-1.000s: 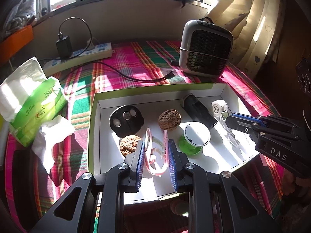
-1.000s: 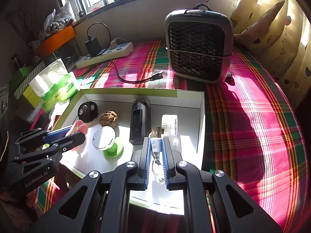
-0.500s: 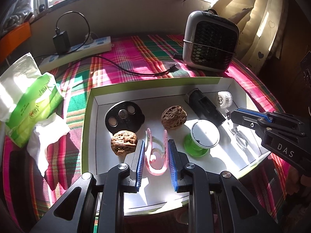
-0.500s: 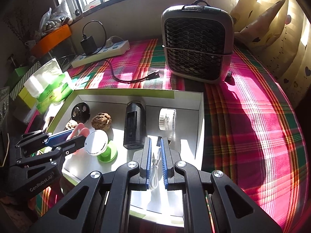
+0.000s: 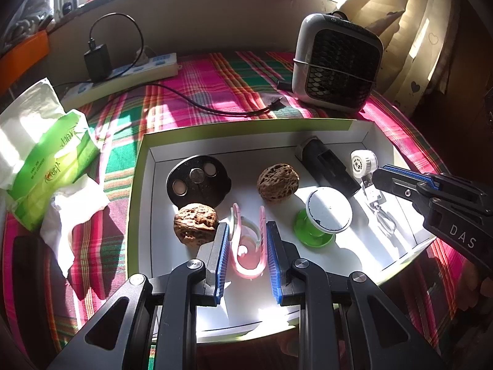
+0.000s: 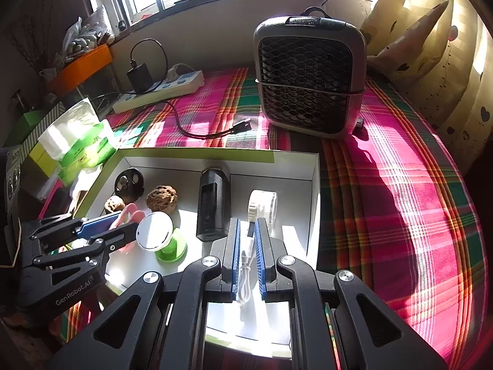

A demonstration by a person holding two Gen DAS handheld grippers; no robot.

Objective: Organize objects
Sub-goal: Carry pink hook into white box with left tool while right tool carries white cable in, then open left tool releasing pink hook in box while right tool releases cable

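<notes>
A white box with a green rim [image 5: 140,166] holds a black disc [image 5: 198,182], two walnuts [image 5: 195,225] [image 5: 278,182], a green-based round mirror [image 5: 326,215], a black rectangular device [image 5: 328,166] and a white roll [image 5: 360,160]. My left gripper [image 5: 248,231] is shut on a pink and white clip [image 5: 248,246] over the box's front. My right gripper [image 6: 248,246] is shut on a white USB cable [image 6: 246,265] at the box's right side; the cable also shows in the left wrist view [image 5: 380,212].
A grey fan heater [image 6: 308,74] stands behind the box on the plaid cloth [image 6: 385,185]. A power strip [image 5: 123,77] with a black charger and cord lies at the back left. A green tissue pack [image 5: 40,160] and loose tissue sit left of the box.
Both grippers have pulled back toward the box's front and risen a little, each keeping its object. The box contents have not moved.
</notes>
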